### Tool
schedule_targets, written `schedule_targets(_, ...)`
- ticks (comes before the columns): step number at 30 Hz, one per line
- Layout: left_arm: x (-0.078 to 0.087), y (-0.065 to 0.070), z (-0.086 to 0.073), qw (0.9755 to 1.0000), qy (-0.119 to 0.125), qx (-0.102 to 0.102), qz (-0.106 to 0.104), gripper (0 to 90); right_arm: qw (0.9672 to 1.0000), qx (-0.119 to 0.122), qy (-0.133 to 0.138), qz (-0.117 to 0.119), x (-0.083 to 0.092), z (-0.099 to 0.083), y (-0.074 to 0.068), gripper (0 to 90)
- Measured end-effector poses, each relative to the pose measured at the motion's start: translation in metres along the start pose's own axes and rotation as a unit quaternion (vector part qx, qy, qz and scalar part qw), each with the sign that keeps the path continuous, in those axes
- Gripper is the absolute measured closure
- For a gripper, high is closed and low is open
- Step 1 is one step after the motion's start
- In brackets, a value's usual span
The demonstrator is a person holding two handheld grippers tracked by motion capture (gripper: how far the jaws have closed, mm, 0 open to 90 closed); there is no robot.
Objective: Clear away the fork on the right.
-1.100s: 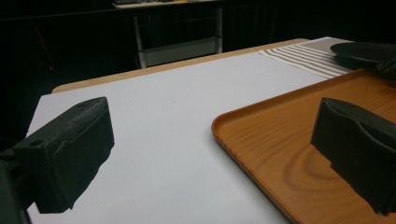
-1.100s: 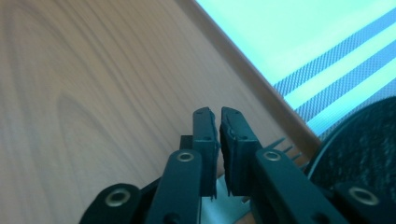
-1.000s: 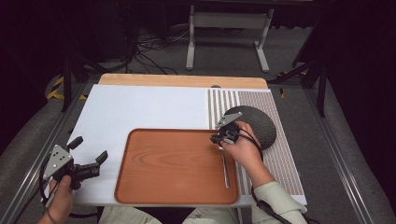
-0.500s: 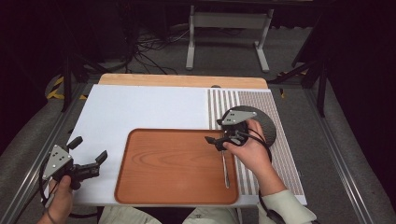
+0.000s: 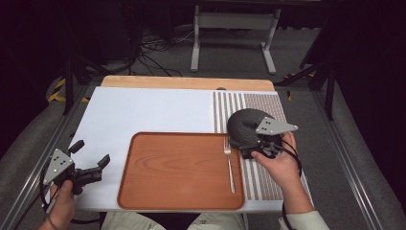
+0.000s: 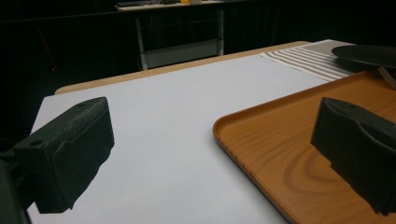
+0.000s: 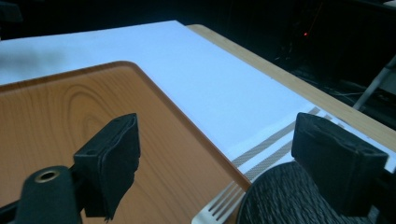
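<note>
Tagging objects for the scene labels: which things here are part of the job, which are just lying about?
Part of the job:
- fork, lying on the tray's right side
- wooden tray
- right gripper, jaws just opened, nothing between them

Lying about:
- dark round dish on the striped mat
- left gripper, open, off to the side

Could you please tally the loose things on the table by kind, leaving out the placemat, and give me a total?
Brown wooden rectangular tray: 1
Silver metal fork, lying on the tray's right side: 1
Dark grey round woven dish, on the striped placemat: 1
Total: 3
</note>
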State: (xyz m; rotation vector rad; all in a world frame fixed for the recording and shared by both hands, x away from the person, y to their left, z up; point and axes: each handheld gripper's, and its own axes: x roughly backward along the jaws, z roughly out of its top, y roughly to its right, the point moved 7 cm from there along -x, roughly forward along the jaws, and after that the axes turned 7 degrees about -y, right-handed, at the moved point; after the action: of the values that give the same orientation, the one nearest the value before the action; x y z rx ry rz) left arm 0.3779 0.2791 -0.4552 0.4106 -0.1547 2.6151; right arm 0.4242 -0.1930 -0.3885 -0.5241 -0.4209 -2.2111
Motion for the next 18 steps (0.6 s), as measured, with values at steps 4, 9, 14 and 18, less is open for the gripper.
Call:
schedule_targets(4, 0.000, 0.000, 0.000, 1.0000, -0.001, 0.000, 0.000, 0.1, 0.9997, -0.011, 0.021, -0.008, 0.014, -0.010, 0.006, 15.1)
schedule_targets(9, 0.000, 0.000, 0.000, 1.0000, -0.001, 0.000, 0.001, 0.1, 0.9989, -0.021, 0.037, -0.016, 0.024, -0.021, 0.011, 15.0)
schedule_targets(14, 0.000, 0.000, 0.000, 1.0000, 0.000, 0.001, 0.000, 0.1, 0.9969, -0.039, 0.062, -0.029, 0.033, -0.038, 0.017, 14.9)
schedule_targets(18, 0.000, -0.001, -0.001, 1.0000, 0.001, 0.004, 0.002, 0.1, 0.9959, -0.050, 0.068, -0.032, 0.036, -0.050, 0.020, 14.8)
